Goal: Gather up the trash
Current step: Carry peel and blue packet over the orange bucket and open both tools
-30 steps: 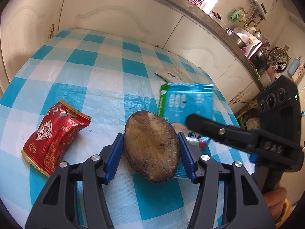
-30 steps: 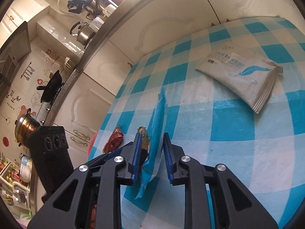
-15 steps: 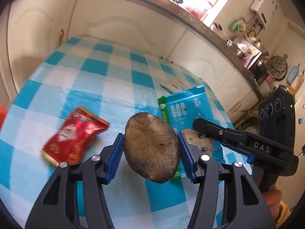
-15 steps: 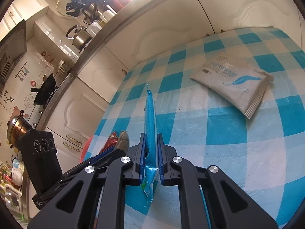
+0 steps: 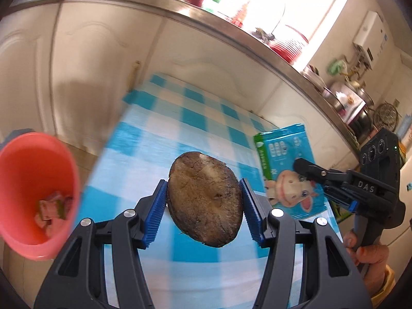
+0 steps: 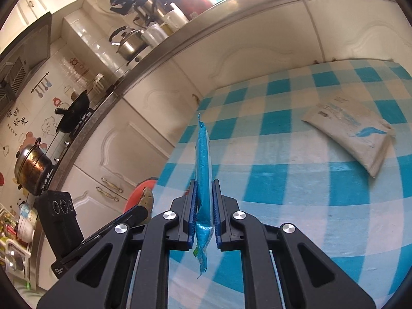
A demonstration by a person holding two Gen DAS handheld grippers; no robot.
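My left gripper (image 5: pixel 203 195) is shut on a brown, rough half peel (image 5: pixel 204 200), held above the left part of the blue-checked table (image 5: pixel 164 128). A pink bucket (image 5: pixel 33 195) with some scraps inside sits lower left of it, off the table's edge. My right gripper (image 6: pixel 204 200) is shut on a flat blue snack packet (image 6: pixel 203 159), seen edge-on and lifted off the cloth. In the left wrist view that packet (image 5: pixel 285 164) shows a cartoon cow, with the right gripper (image 5: pixel 306 166) clamped on its side.
A white wipes pack (image 6: pixel 352 134) lies on the table (image 6: pixel 283 180) at the right. Cream cabinets (image 5: pixel 77 59) and a steel counter edge stand close behind the table. A person's hand (image 5: pixel 365 255) holds the right gripper's handle.
The left gripper swung left with the peel, bringing the pink bucket into view and the red wrapper out. The right gripper closed on the blue packet and lifted it off the table.
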